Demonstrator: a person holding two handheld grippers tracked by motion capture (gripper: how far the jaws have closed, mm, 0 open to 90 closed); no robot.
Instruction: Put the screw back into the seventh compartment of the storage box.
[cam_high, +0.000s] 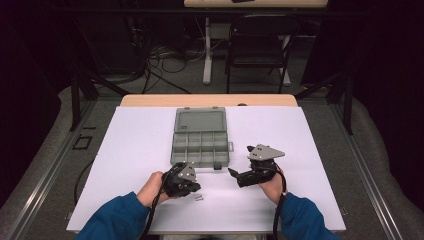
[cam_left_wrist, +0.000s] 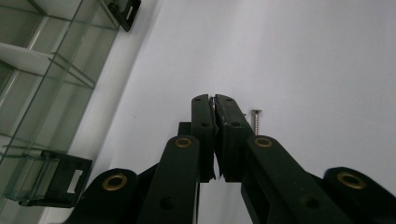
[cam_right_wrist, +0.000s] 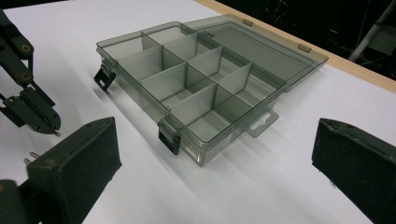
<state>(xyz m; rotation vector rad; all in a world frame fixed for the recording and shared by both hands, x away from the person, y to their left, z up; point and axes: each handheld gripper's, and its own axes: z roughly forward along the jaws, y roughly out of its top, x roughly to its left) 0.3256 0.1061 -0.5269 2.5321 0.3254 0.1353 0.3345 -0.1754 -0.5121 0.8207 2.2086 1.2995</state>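
There are no words, numbers or signs to read here. The clear plastic box (cam_high: 201, 136) with its little compartments has no label that can be read, and the white tabletop (cam_high: 300, 150) is plain. The black tools have no writing on them that can be read.

Smoky translucent grey organizer box (cam_high: 200, 136) with black latches (cam_right_wrist: 169, 136), white table cover (cam_high: 140, 145), black grippers, brass-coloured rivets (cam_left_wrist: 183, 142), blue sleeves (cam_high: 117, 217), silver screw (cam_left_wrist: 255, 120).
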